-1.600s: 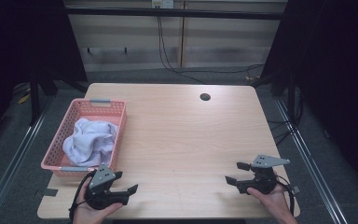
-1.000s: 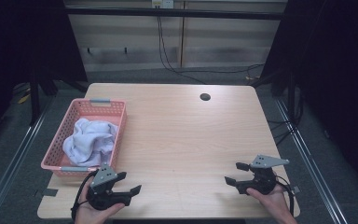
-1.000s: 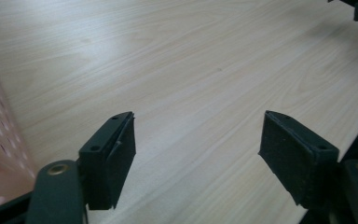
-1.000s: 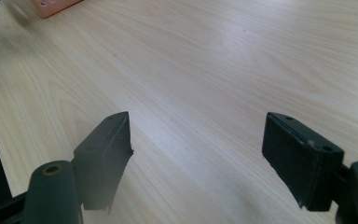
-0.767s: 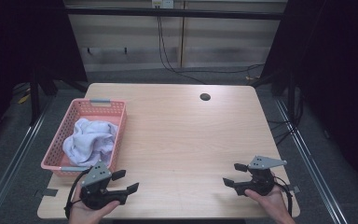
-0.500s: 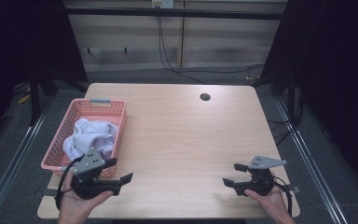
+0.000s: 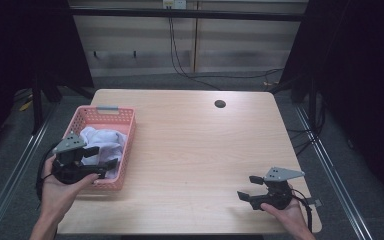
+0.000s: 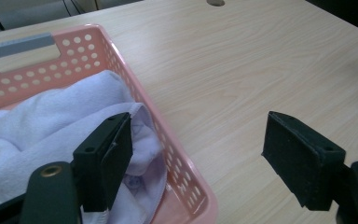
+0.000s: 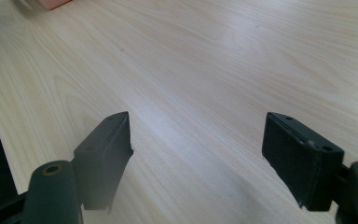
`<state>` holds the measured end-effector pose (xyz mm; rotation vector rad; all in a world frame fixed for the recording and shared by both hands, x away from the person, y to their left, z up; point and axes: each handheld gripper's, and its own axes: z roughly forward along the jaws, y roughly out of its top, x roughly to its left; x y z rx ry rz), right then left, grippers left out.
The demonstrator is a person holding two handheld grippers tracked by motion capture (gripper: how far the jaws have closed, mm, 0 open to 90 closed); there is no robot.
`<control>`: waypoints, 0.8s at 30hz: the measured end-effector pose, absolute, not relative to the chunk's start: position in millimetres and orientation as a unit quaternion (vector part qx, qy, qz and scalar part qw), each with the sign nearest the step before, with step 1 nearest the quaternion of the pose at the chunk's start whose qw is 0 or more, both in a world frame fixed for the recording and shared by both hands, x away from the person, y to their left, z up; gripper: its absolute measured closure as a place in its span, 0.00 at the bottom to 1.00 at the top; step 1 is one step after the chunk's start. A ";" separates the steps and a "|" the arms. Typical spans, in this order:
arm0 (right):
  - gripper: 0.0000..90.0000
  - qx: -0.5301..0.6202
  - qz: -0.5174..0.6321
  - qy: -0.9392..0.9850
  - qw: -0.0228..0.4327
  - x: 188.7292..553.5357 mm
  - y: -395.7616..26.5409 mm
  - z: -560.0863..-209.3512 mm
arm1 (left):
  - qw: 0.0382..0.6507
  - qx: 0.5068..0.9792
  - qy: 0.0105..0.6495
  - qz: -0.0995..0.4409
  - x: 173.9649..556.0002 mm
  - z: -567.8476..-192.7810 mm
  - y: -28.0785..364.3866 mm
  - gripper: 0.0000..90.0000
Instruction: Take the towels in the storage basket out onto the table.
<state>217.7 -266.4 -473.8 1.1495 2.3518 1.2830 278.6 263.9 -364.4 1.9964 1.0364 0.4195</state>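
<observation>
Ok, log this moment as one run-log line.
left gripper: open, over basket corner, above white cloth, nothing held | right gripper: open, empty, near front table edge | cloth: in basket

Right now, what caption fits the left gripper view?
Open left gripper poised over the pink basket rim, white towel inside, nothing between its jaws.
</observation>
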 end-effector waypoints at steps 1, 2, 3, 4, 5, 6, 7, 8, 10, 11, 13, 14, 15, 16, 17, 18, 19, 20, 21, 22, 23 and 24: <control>0.26 0.391 0.438 0.802 0.113 217.7 -266.4 -473.7 | 0.409 0.795 0.417 0.164 282.4 -365.1 265.6 0.25; 0.26 0.391 0.438 0.802 0.113 217.7 -266.4 -473.7 | 0.409 0.795 0.417 0.164 282.4 -365.1 265.6 0.24; 0.26 0.391 0.438 0.802 0.113 218.0 -266.2 -473.7 | 0.401 0.798 0.419 0.163 286.0 -365.3 267.6 0.24; 0.26 0.392 0.436 0.803 0.113 218.6 -265.9 -474.1 | 0.394 0.797 0.424 0.169 292.3 -365.1 271.6 0.23; 0.26 0.391 0.436 0.803 0.113 218.7 -265.6 -474.2 | 0.393 0.796 0.430 0.165 295.2 -365.2 273.4 0.22; 0.26 0.391 0.436 0.803 0.112 218.7 -265.4 -474.2 | 0.390 0.795 0.435 0.163 299.1 -365.4 276.2 0.20; 0.26 0.390 0.437 0.803 0.112 218.6 -265.2 -474.2 | 0.385 0.797 0.439 0.158 304.5 -366.0 280.3 0.18; 0.26 0.390 0.436 0.803 0.112 218.6 -265.1 -474.2 | 0.381 0.797 0.442 0.157 307.8 -366.4 282.6 0.18; 0.26 0.390 0.436 0.803 0.112 219.0 -265.3 -474.4 | 0.370 0.800 0.448 0.153 316.6 -368.6 287.4 0.17; 0.26 0.390 0.436 0.803 0.111 219.2 -265.4 -474.5 | 0.368 0.798 0.452 0.152 321.0 -370.0 289.7 0.18; 0.26 0.389 0.435 0.804 0.112 219.5 -265.2 -474.5 | 0.362 0.797 0.461 0.144 330.1 -374.0 294.0 0.18; 0.26 0.390 0.435 0.804 0.112 219.4 -265.0 -474.4 | 0.350 0.801 0.461 0.150 334.0 -376.9 294.4 0.18; 0.27 0.390 0.435 0.804 0.113 219.4 -264.8 -474.4 | 0.339 0.805 0.463 0.152 337.7 -379.8 294.2 0.18; 0.27 0.390 0.435 0.804 0.114 219.3 -264.7 -474.3 | 0.343 0.805 0.463 0.140 340.7 -382.9 295.1 0.18; 0.27 0.390 0.435 0.804 0.114 219.1 -264.6 -474.3 | 0.341 0.806 0.463 0.138 343.5 -384.8 296.0 0.19; 0.27 0.390 0.434 0.804 0.114 219.1 -264.6 -474.4 | 0.337 0.807 0.464 0.140 346.2 -386.7 296.5 0.20; 0.27 0.390 0.434 0.804 0.113 219.2 -264.7 -474.4 | 0.335 0.806 0.467 0.143 349.1 -389.0 297.5 0.19; 0.27 0.390 0.434 0.804 0.112 219.2 -264.7 -474.4 | 0.327 0.805 0.473 0.145 352.5 -391.0 299.3 0.19; 0.27 0.390 0.435 0.804 0.113 219.2 -264.6 -474.4 | 0.321 0.806 0.477 0.143 356.0 -393.3 300.9 0.18; 0.27 0.390 0.434 0.804 0.112 219.2 -264.6 -474.4 | 0.318 0.805 0.482 0.138 358.0 -394.8 301.6 0.18; 0.27 0.389 0.435 0.804 0.113 219.2 -264.6 -474.5 | 0.314 0.804 0.488 0.131 360.1 -396.9 301.9 0.18; 0.27 0.389 0.434 0.805 0.113 219.0 -264.6 -474.4 | 0.308 0.807 0.486 0.131 361.1 -398.5 301.7 0.18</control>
